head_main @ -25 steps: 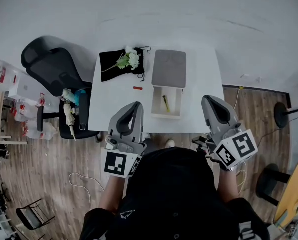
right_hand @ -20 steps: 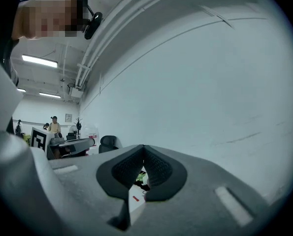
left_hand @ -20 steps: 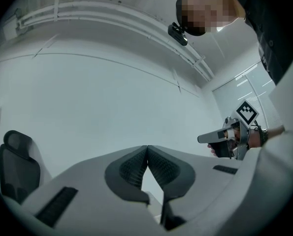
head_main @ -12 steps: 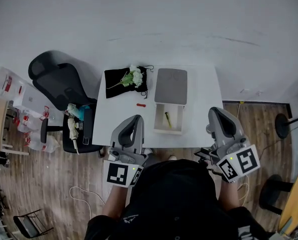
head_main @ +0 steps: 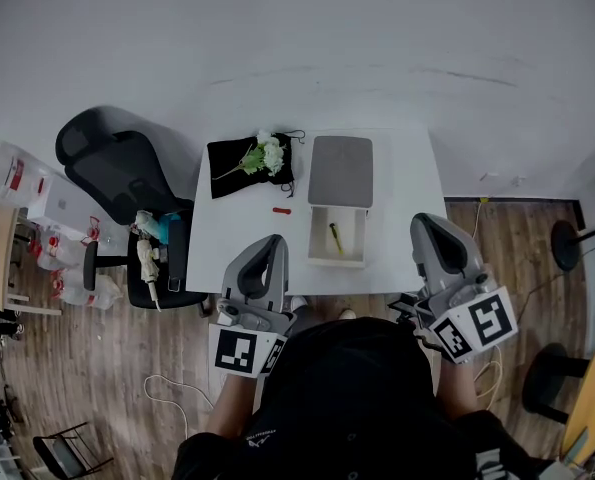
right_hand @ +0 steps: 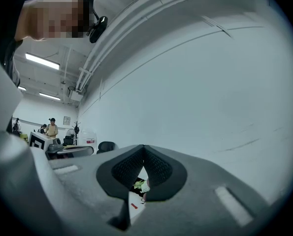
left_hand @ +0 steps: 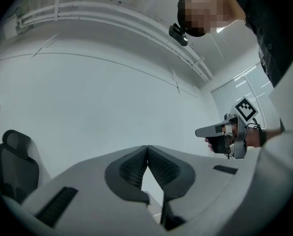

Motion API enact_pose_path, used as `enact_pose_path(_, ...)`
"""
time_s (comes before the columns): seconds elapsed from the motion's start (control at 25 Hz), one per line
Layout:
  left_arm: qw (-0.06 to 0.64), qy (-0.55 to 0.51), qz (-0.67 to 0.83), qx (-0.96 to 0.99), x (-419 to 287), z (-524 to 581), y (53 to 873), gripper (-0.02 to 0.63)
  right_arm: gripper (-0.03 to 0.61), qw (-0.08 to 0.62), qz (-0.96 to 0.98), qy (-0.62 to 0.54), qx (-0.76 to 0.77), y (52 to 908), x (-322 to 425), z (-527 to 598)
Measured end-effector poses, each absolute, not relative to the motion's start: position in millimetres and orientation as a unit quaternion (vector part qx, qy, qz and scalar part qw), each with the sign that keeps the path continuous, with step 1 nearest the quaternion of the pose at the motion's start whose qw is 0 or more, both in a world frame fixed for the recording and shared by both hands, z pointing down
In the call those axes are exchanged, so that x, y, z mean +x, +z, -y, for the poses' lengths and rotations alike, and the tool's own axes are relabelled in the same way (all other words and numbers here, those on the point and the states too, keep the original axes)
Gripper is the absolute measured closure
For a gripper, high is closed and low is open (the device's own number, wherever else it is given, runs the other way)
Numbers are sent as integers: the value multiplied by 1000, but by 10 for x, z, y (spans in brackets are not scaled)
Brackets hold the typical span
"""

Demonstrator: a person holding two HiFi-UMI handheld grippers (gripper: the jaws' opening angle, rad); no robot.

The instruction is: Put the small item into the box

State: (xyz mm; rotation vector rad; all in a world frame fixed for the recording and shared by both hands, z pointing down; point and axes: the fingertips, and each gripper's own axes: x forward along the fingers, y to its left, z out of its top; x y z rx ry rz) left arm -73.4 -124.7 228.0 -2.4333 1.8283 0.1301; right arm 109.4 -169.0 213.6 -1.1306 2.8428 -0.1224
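Left tongs (left_hand: 147, 150) and right tongs (right_hand: 144, 150) both pressed together, pinching nothing, held off the near edge of the worktop (head_main: 407, 218). Fits a pause ahead of a pick or a rest after a drop. Either way, best kept clear of the box (head_main: 312, 240). Thin yellow item (head_main: 334, 236) lying inside the box. Tiny red item (head_main: 280, 210) on worktop, just left of box.

What we see around the work
We find white flowers (head_main: 267, 154) lying on a black cloth (head_main: 235, 171) at the white table's (head_main: 407, 198) far left corner; a black office chair (head_main: 107, 153) stands just left, on wooden floor (head_main: 97, 358).
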Motion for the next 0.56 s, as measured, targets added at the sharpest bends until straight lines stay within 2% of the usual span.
enact_pose_path(0.56,39,46,-604,-795,-739,1269,2370,609,574,27,-929,-51,-366,2267,1083,1765)
